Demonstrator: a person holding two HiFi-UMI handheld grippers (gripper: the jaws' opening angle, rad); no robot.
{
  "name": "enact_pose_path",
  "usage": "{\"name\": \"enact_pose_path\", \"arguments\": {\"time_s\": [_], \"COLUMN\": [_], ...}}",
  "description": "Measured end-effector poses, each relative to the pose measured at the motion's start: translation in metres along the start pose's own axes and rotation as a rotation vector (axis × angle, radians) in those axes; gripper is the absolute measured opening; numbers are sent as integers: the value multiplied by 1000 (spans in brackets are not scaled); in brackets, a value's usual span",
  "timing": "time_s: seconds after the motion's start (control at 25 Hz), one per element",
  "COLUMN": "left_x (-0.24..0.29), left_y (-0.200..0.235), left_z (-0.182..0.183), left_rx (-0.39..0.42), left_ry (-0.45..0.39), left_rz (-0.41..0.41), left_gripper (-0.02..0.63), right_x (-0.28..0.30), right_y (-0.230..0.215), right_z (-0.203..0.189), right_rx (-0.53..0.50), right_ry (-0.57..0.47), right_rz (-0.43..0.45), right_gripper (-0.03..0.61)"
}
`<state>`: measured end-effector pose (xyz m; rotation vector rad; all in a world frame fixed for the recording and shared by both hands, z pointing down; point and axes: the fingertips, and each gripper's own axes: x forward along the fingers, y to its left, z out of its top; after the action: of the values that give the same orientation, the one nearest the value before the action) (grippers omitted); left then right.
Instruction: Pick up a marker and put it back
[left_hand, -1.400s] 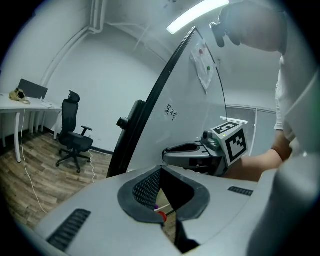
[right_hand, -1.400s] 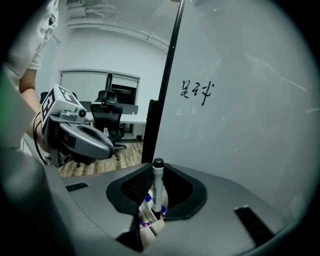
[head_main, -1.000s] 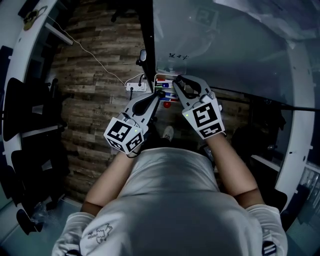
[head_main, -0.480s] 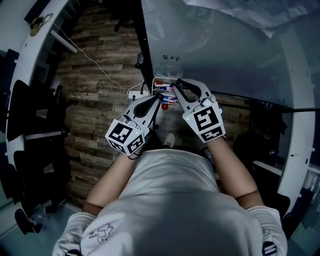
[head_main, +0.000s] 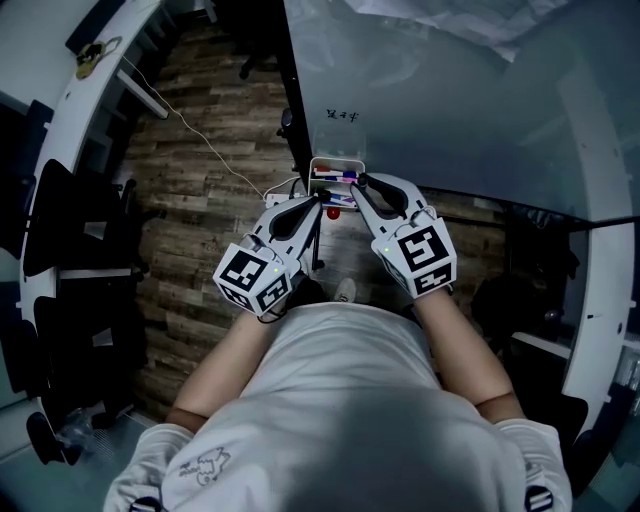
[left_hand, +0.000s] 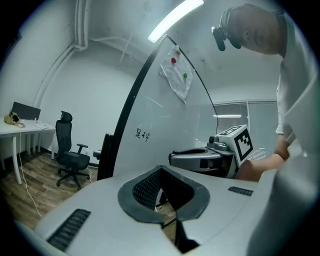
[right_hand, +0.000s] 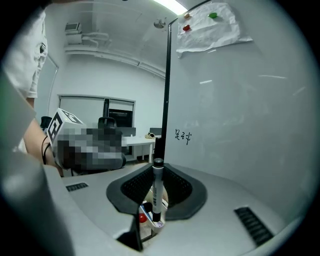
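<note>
A marker (right_hand: 157, 192) is gripped upright in the right claw (right_hand: 152, 221), with the pads closed against its barrel. Its lower end is held just over the white tray (head_main: 337, 163) fixed to the whiteboard (head_main: 450, 110), in which other markers (head_main: 330, 174) are laid. The left claw (left_hand: 164, 222) is closed on nothing, its tips brought together. It is held just beside the right claw, near the tray. A small scribble (head_main: 342, 117) is seen on the whiteboard above the tray.
</note>
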<state>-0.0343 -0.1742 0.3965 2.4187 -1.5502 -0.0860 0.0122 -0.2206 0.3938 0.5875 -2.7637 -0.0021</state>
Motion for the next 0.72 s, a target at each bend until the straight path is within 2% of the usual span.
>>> {"name": "enact_pose_path", "arguments": {"time_s": [0.28, 0.4, 0.52, 0.72], "left_x": [-7, -13, -19, -30], "left_y": [-6, -9, -11, -11], "left_z": [13, 27, 39, 50], "left_rx": [33, 78, 112, 122], "left_ry": [-4, -26, -28, -40], "left_rz": [-34, -54, -95, -156], "left_gripper": [5, 5, 5, 5], "right_x": [-26, -35, -39, -41], "right_y": [4, 10, 17, 29], "right_z": [19, 31, 44, 54], "right_rx": [58, 88, 101, 119], "right_ry": [-112, -148, -172, -173], "right_rz": [-47, -61, -82, -130], "right_gripper": [74, 74, 73, 74]}}
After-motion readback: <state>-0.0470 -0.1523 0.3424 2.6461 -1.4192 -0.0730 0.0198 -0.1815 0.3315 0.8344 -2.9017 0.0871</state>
